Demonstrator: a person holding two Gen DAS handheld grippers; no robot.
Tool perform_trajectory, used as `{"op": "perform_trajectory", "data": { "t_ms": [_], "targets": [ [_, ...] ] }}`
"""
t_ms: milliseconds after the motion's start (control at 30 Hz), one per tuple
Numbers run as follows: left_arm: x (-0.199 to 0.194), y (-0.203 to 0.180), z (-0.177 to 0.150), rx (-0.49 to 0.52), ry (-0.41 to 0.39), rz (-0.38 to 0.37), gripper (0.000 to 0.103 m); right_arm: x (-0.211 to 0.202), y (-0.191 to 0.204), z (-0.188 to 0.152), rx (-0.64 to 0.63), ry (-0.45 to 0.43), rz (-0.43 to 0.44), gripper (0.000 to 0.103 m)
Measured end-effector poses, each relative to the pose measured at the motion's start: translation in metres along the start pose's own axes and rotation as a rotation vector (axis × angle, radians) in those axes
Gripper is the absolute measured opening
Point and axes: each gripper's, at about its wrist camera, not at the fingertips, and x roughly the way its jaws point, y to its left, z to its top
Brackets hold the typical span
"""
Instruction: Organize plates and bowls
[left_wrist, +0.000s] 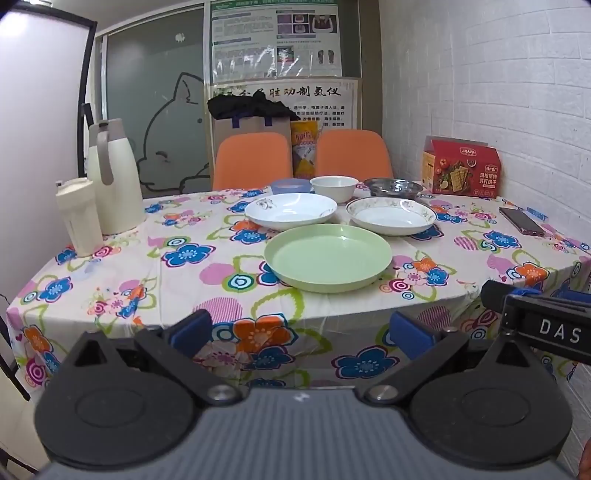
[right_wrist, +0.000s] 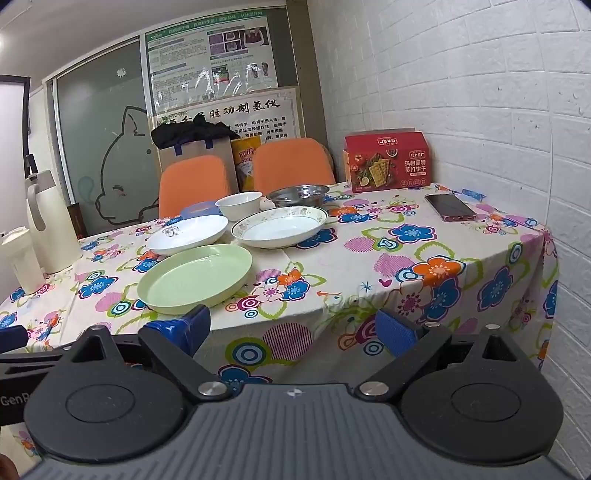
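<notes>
Left hand-held gripper: we hold it with jaws spread wide, gripping nothing, short of the desk edge.
Right hand-held gripper: likewise spread and unloaded.
Green plate: our landmark, nearest the desk's front edge.
White plates: one behind the green plate to the left, a patterned-rim one behind to the right.
Bowls: white bowl, blue bowl and metal bowl farther back.
</notes>
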Motion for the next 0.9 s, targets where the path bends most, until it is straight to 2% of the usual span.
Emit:
{"op": "perform_trajectory", "data": {
  "t_ms": [300,900],
  "targets": [
    [0.0072,0.0006,-0.0085,-0.004,0.022,-0.002,0.102,0.0014,0.0003,-0.001,-0.006,0.001,-0.012,0.084],
    [0.0079,-0.0008,-0.0054,0.014,0.036,-0.009,0.102,0.0004,0.001,-0.0009,-0.007,0.003,0.003,0.084]
  ]
}}
